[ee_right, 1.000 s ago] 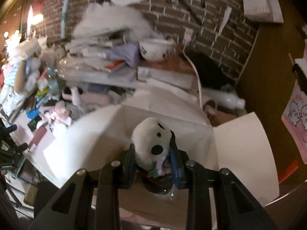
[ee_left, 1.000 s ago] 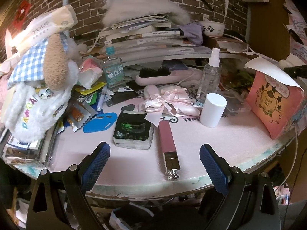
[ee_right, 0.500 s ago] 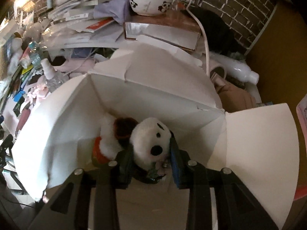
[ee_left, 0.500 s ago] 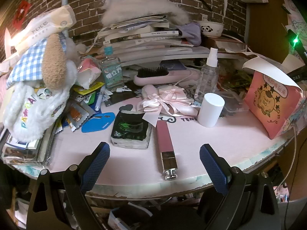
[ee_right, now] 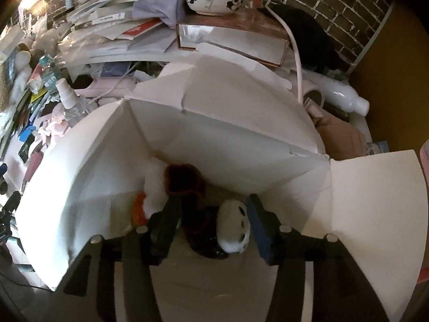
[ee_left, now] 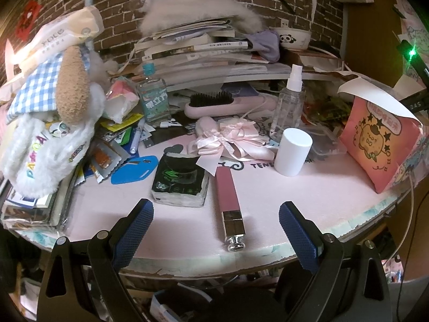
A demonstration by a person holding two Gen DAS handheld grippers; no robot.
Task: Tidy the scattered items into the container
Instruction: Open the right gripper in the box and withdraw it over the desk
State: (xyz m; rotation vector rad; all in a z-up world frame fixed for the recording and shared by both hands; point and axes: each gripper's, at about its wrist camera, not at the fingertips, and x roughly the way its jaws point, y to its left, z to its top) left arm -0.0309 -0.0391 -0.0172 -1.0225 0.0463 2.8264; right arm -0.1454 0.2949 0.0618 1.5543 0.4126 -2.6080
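- right gripper (ee_right: 214,216) is down inside the white cardboard box (ee_right: 219,139), fingers spread apart and not pinching anything
- the little panda plush (ee_right: 233,225) sits on the box floor between the two fingers, closer to the blue-padded finger (ee_right: 257,225). can't tell if it's actually touching the pad
- next to it in the box there's a white fluffy toy with a dark brown patch (ee_right: 182,177) and an orange bit, up against the back wall
- box flaps are all folded open, one wide flap (ee_right: 375,214) sticks out to the side
- left gripper (ee_left: 215,228) hangs at the near edge of the pink table (ee_left: 321,187), fingers spread wide with nothing between them
- right ahead of it on the table lies a pink lipstick tube (ee_left: 229,201) with a silver cap end pointing at the gripper
- just beside the tube is a black tissue pack (ee_left: 180,182) with green print
- further back: a white cylinder cap (ee_left: 292,151), a clear spray bottle (ee_left: 291,104), a pink ribbon bow (ee_left: 233,139) and a pink hairbrush (ee_left: 214,103)
- pink snack bag (ee_left: 378,142) stands off to the side, well apart from the lipstick
- a pile of plush stuff (ee_left: 48,123) and a blue card (ee_left: 134,170) on the other side
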